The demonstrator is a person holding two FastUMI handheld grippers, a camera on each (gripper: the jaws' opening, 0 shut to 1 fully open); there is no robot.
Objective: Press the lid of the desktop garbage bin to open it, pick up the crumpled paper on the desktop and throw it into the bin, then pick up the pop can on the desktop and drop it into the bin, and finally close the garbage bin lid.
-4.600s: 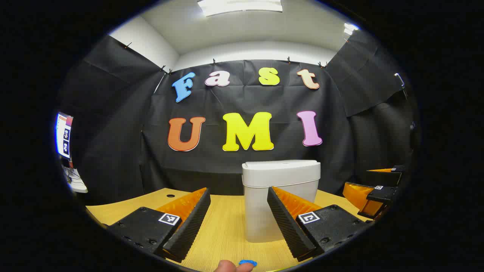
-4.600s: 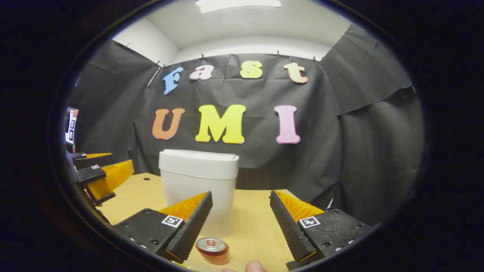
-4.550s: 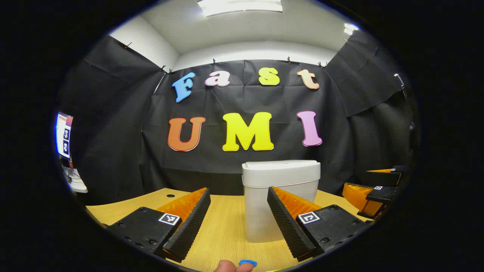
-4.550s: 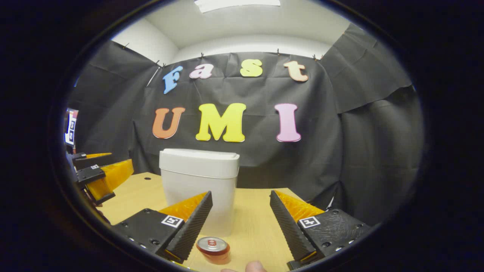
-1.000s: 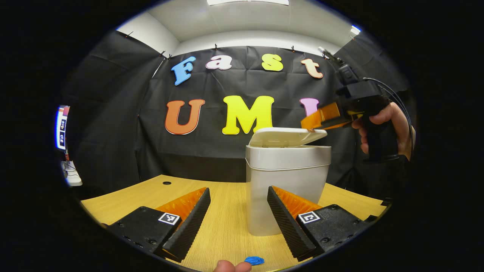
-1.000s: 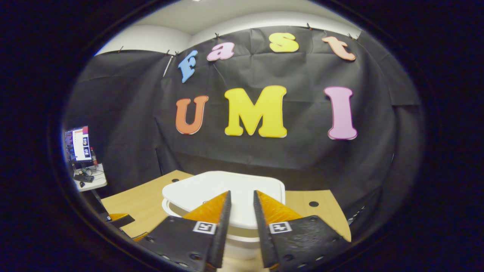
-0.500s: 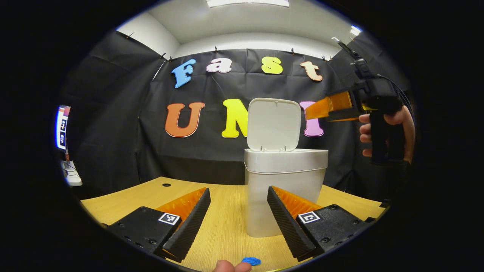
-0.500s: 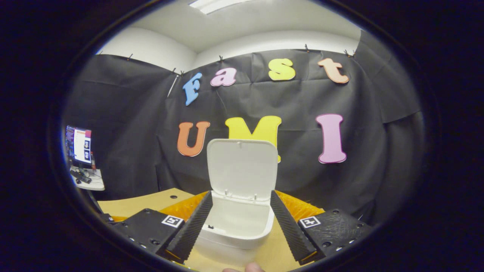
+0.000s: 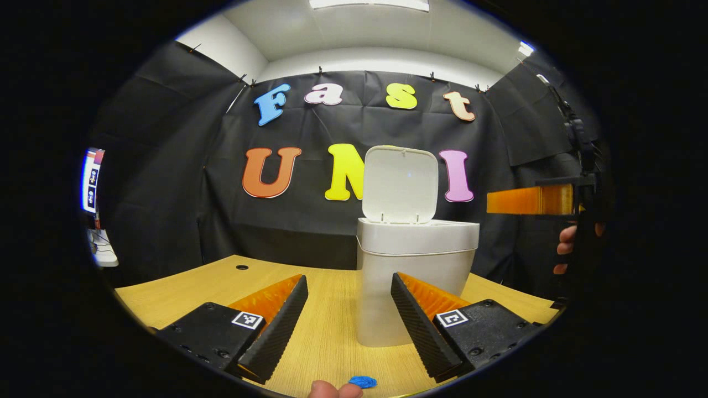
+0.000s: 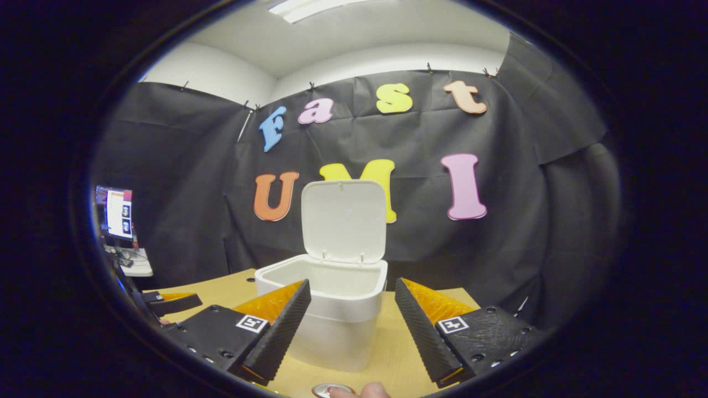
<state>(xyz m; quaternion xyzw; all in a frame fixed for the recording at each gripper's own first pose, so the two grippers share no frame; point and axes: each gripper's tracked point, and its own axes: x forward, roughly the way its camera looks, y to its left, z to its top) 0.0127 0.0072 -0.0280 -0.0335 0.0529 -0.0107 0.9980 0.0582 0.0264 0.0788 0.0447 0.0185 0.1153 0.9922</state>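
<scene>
Right gripper view: the lid (image 10: 344,219) of the desktop garbage bin (image 10: 326,309) is now seen swung fully upright where it was shut seconds ago, so the opening step is judged done and the crumpled paper is due next. The right gripper (image 10: 353,326) has been drawn back from the bin, its fingers spread wide and empty, with the pop can (image 10: 332,390) just below them. The left gripper (image 9: 349,320) is likewise held wide and empty before the bin (image 9: 415,276), a small blue scrap (image 9: 363,381) on the desk (image 9: 221,282) beneath it.

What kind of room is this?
Probably a small recording booth: black cloth wall, a wooden table with a little white bin, lid up, and a screen off to the side.
</scene>
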